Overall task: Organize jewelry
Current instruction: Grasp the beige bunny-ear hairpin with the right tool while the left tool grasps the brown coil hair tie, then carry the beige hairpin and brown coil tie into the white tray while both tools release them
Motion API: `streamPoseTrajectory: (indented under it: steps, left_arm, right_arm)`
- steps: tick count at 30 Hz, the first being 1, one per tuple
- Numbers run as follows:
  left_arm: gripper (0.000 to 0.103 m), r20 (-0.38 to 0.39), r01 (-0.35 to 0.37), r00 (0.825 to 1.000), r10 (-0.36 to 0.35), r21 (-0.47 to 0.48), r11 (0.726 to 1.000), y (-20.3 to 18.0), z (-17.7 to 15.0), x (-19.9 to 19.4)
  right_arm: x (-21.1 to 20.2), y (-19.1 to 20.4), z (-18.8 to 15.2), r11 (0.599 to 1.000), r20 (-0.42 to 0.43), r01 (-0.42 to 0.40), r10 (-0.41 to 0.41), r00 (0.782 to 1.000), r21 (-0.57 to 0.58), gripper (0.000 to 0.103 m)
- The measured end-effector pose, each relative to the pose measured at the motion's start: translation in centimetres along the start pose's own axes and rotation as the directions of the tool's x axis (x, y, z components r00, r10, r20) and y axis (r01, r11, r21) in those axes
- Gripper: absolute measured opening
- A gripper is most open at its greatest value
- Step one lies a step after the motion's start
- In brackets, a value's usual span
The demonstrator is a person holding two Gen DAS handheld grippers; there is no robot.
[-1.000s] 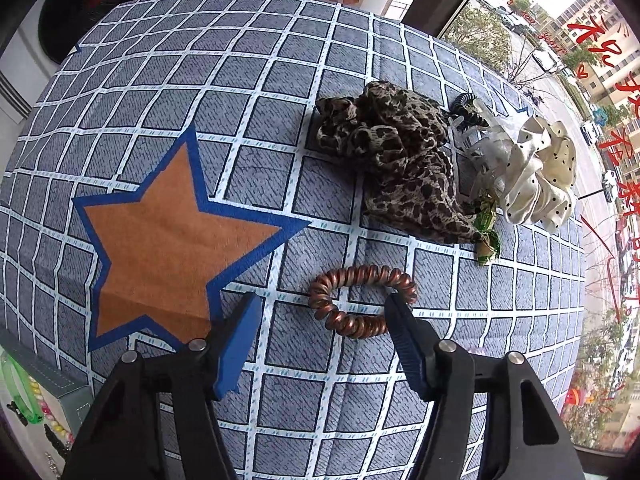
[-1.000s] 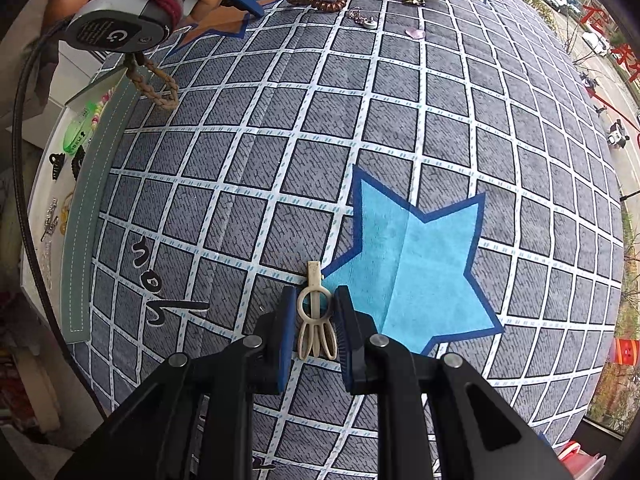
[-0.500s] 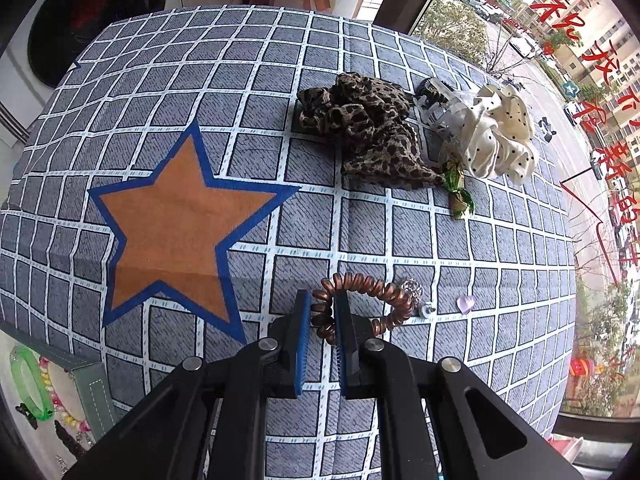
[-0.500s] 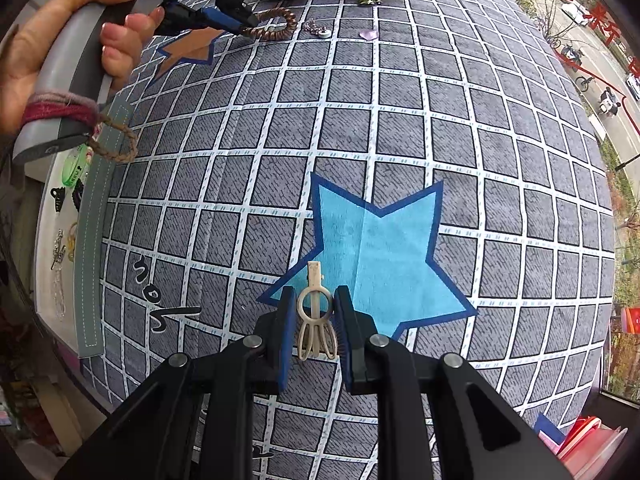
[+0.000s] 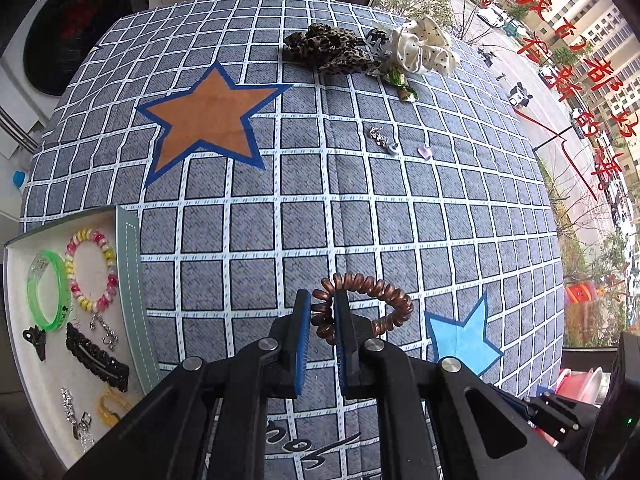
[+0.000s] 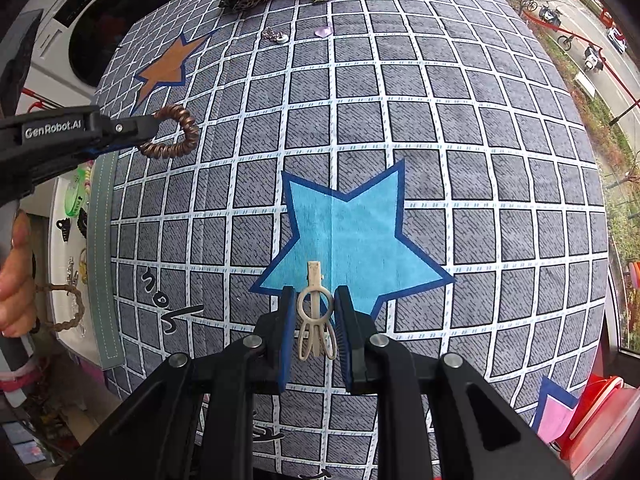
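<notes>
My left gripper (image 5: 322,312) is shut on a brown spiral hair tie (image 5: 372,300) and holds it above the checked cloth; it also shows in the right wrist view (image 6: 172,136). My right gripper (image 6: 314,320) is shut on a beige hair clip (image 6: 315,312) above the light blue star (image 6: 348,244). A white tray (image 5: 24,320) at the lower left holds a green bangle (image 5: 46,292), a bead bracelet (image 5: 90,268), a black barrette (image 5: 96,352) and small pieces.
At the far edge lie a leopard scrunchie (image 5: 328,50), a white dotted scrunchie (image 5: 424,46) and a green wrapper (image 5: 402,86). A silver earring (image 5: 382,140) and a pink heart (image 5: 425,153) lie mid-cloth. An orange star (image 5: 208,116) marks the cloth. A washing machine (image 6: 100,20) stands behind.
My left gripper closed on the spiral hair tie, lifted it and drew back toward the tray, which has come into view. My right gripper kept hold of the clip and rose slightly.
</notes>
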State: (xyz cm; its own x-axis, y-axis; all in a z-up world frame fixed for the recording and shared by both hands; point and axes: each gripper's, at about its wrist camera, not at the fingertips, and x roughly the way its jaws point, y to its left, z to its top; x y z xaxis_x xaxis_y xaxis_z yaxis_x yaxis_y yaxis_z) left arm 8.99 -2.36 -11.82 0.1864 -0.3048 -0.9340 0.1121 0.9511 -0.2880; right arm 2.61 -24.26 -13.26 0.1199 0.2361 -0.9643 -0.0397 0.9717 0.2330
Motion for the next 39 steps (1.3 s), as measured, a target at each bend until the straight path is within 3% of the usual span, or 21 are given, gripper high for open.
streamPoseTrajectory:
  steps: [2,9,15,22,27,39]
  left_arm:
    - [0.018,-0.005,-0.005,1.000,0.005,0.011,1.000,1.4,-5.1,-5.0]
    - [0.018,-0.014,-0.016,1.000,0.016,0.020,1.000,3.5,-10.7,-9.3]
    - [0.018,-0.010,-0.027,1.000,0.027,-0.004,1.000,6.0,-13.1,-11.4]
    - [0.018,-0.001,-0.056,0.998,0.056,-0.037,0.998,9.3,-15.4,-13.6]
    - [0.018,0.005,-0.087,0.996,0.088,-0.078,0.993,12.1,-16.9,-15.0]
    - [0.018,0.001,-0.156,0.987,0.162,-0.254,0.954,21.4,-21.3,-18.5]
  right_arm:
    - [-0.5,-0.3,-0.9,1.000,-0.006,-0.005,0.005,1.000,0.009,0.021]
    - [-1.5,1.0,-2.6,1.000,-0.023,-0.013,0.013,1.000,-0.002,0.021]
    - [-2.2,2.0,-2.5,0.999,-0.027,-0.022,0.021,0.999,-0.028,0.021]
    - [-2.9,5.6,-2.5,0.996,-0.019,-0.035,0.034,0.999,-0.078,0.021]
    - [-0.6,10.1,-1.7,0.991,-0.021,-0.048,0.046,0.999,-0.125,0.021]
    - [0.4,17.1,-1.3,0.967,-0.045,-0.112,0.104,0.994,-0.230,0.021]
